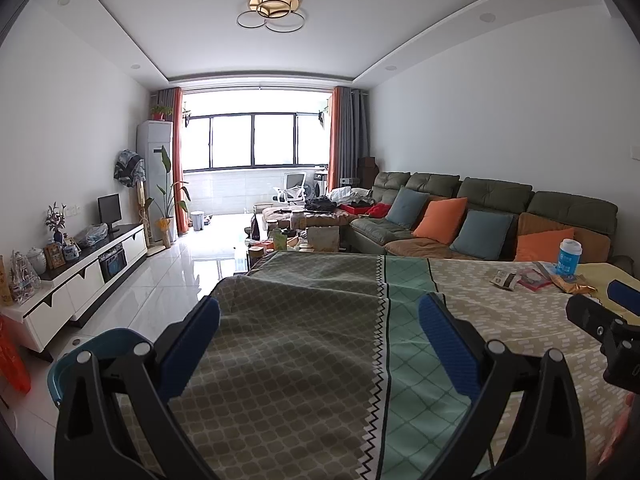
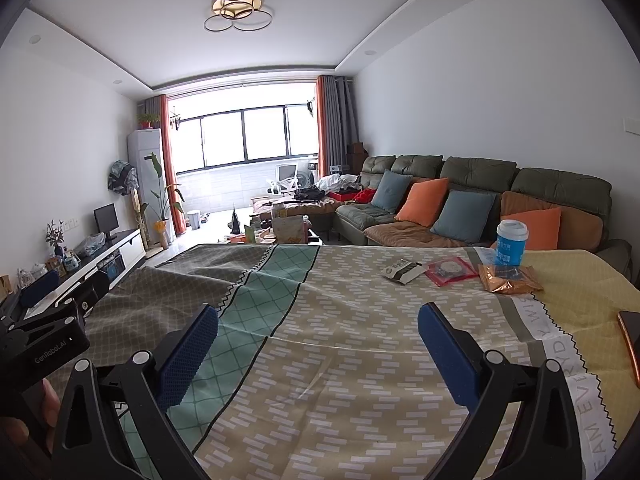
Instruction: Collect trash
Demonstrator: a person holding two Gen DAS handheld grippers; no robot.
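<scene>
On the cloth-covered bench (image 2: 360, 320), far right, lie a black-and-white wrapper (image 2: 403, 271), red packet (image 2: 450, 271) and gold bag (image 2: 510, 280): light, crinkly, best pinched by an edge. Both the left gripper (image 1: 319, 322) and right gripper (image 2: 318, 334) are spread, empty.

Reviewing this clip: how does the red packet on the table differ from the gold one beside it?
The red packet lies flat and smooth on the tablecloth; the gold packet is crumpled and puffed up. The red packet sits between the white-and-black wrapper and the gold packet; the gold packet lies right in front of the blue cup. Both lie untouched on the far right of the table, ahead of the open right tool.
</scene>
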